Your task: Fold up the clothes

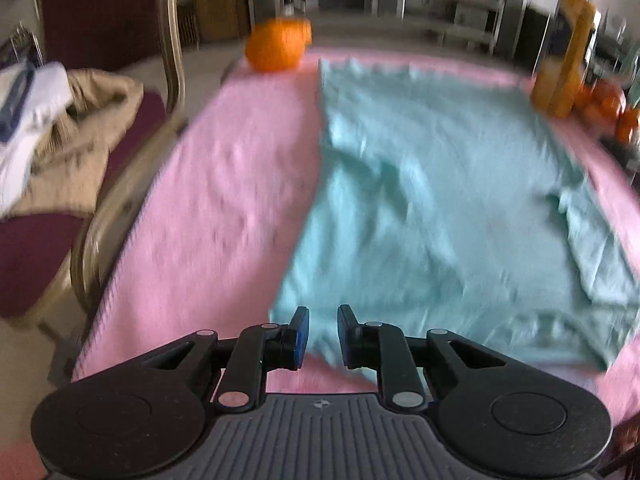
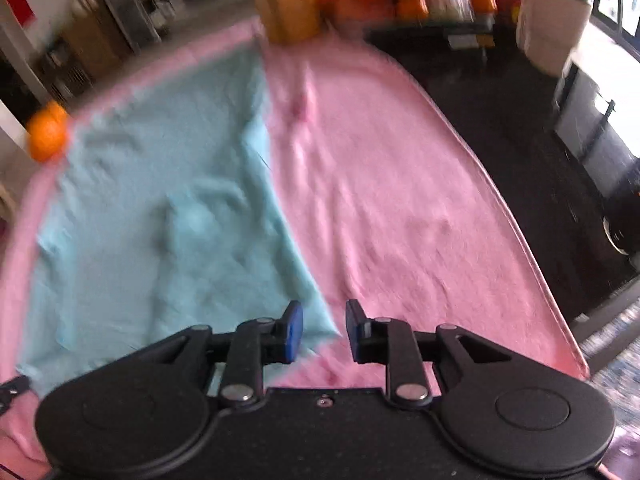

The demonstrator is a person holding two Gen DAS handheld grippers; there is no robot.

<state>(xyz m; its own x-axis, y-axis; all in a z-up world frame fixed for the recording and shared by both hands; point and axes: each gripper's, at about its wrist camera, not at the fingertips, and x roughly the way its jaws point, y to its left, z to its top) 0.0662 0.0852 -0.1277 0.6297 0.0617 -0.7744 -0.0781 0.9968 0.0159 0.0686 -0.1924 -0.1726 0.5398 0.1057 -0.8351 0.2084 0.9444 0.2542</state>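
Note:
A light teal garment (image 1: 420, 200) lies spread flat on a pink cloth (image 1: 220, 200) that covers the table. One sleeve (image 1: 592, 248) is folded in at its right side. My left gripper (image 1: 323, 334) hovers over the garment's near left corner; its blue pads stand a little apart with nothing pinched between them. In the right wrist view the same garment (image 2: 160, 220) fills the left half of the pink cloth (image 2: 400, 220). My right gripper (image 2: 324, 330) is over the near right corner, its jaws narrowly apart and not pressing on the fabric. Both views are motion-blurred.
A round orange object (image 1: 278, 46) (image 2: 48, 136) sits at the far left corner. A tall orange bottle (image 1: 568, 48) (image 2: 286, 0) and small oranges (image 1: 608, 104) stand at the far right. A chair piled with beige and white clothes (image 1: 60, 140) stands left of the table. Dark floor (image 2: 520, 140) lies to the right.

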